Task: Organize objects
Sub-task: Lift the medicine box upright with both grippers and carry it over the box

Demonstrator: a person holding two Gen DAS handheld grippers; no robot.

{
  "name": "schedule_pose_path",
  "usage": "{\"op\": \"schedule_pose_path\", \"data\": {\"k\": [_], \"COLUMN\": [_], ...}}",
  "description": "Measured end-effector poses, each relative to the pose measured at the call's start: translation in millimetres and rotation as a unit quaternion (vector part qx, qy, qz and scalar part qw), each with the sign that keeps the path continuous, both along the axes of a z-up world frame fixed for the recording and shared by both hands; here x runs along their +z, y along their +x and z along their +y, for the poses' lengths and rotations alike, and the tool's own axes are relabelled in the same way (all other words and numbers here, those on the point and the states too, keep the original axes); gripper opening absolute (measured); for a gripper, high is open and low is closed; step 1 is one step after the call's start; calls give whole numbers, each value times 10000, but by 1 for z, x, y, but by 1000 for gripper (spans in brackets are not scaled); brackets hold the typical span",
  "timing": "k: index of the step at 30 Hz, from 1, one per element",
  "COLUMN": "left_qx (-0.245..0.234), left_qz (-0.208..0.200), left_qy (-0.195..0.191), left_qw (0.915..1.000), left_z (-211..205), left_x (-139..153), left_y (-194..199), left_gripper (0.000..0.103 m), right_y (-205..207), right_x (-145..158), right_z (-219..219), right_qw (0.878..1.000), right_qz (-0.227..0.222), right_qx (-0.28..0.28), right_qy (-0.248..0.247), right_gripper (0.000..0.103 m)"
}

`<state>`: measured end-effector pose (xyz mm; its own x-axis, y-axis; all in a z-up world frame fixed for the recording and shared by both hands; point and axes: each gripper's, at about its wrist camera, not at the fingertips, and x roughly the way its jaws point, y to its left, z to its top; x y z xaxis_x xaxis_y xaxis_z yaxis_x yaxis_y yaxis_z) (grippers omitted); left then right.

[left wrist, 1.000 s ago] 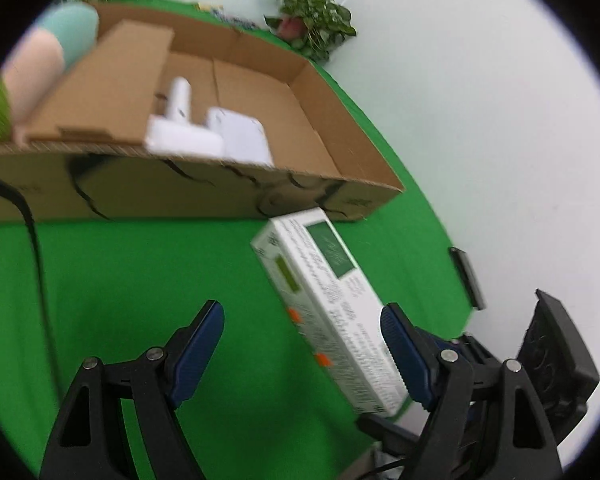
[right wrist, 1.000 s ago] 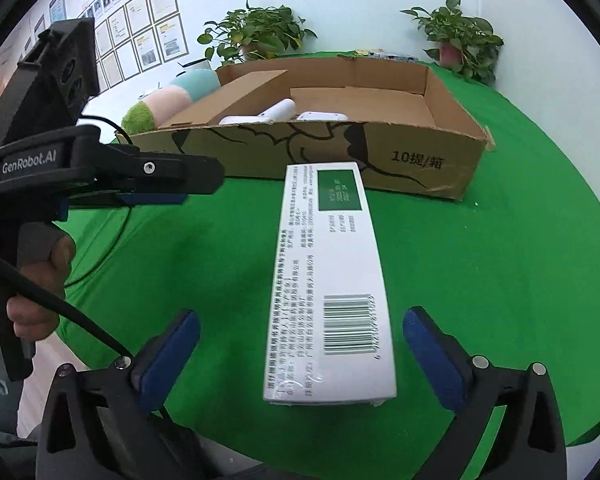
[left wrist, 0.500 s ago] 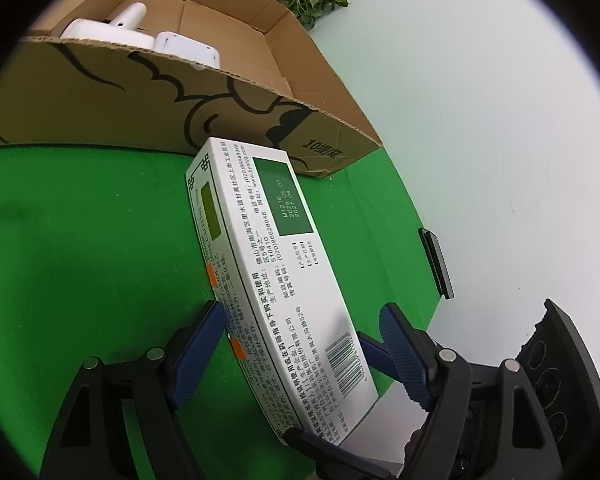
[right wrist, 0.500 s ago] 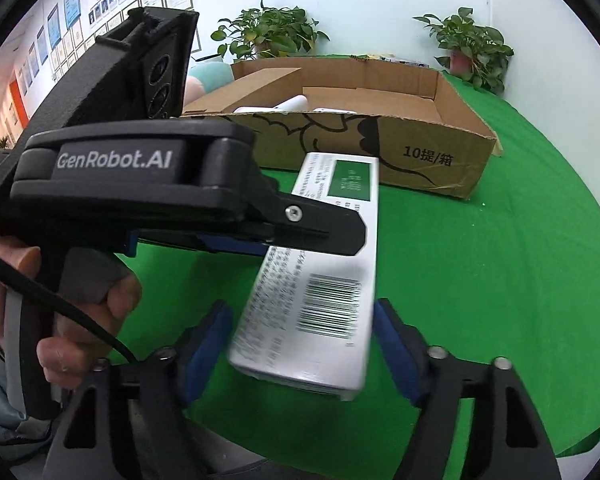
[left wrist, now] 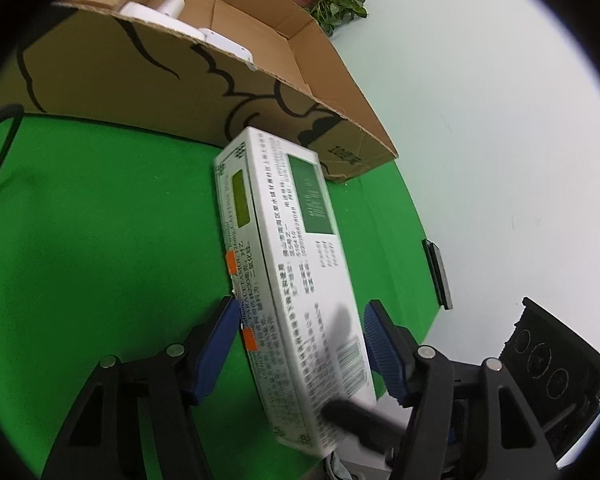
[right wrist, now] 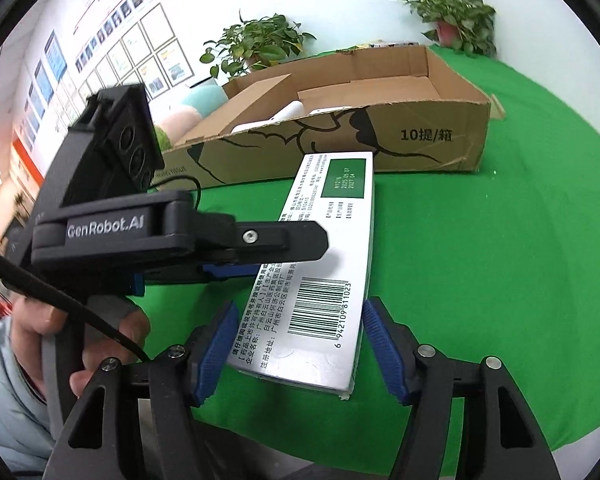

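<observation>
lying flat, long white carton

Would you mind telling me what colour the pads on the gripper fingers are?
Blue, ribbed pads on black fingers, clearest in the right wrist view.

Bright even light, soft shadows, fisheye-bent edges, slight motion blur.

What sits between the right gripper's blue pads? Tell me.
The white medicine box, barcode end, between the closing jaws of the right gripper; right wrist view.
</observation>
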<state>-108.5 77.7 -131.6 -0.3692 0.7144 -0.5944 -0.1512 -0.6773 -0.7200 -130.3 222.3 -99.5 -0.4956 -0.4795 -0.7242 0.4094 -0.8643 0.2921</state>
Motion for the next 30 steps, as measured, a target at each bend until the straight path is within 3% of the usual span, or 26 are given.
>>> {"op": "schedule_pose_path", "data": {"k": [4,6,10,13,18,20,25,30], "left_qx": [62,69,1,-19,-58,-32,-22,-90], "left_qz": [-63,-94,-128,-154,-157,-153,-131,-92], "left_qy": [-119,-71,-81,-89,-105,-109,-48,-107], "left_qw": [9999,9999,9999,9998,9998,9998,9999,9999], "left_z": [3,4,14,18,2,2,5,10], "left_x": [-2,-3,-4,-5,0,0,0,2], "left_y": [1,1,4,5,0,-1,-2,-2], "left_gripper": [47,47,44,44,45,45,49,49], "right_y": [0,0,2,10,11,9,0,-1], "right_x": [1,2,-1,-4,-5,-5,-6,-7], "right_z": [1,-1,-14,-29,-36,-31,-4,1], "right_qw": [10000,10000,9994,9971,9949,9964,9991,9974], "right_qz": [-24,-29,-61,93,171,101,-389,-522], "right_qx": [-70,-46,117,157,81,31,-123,-79], "right_qy": [3,57,311,739,988,843,-144,-489], "right_gripper": [44,48,72,74,70,69,65,65]}}
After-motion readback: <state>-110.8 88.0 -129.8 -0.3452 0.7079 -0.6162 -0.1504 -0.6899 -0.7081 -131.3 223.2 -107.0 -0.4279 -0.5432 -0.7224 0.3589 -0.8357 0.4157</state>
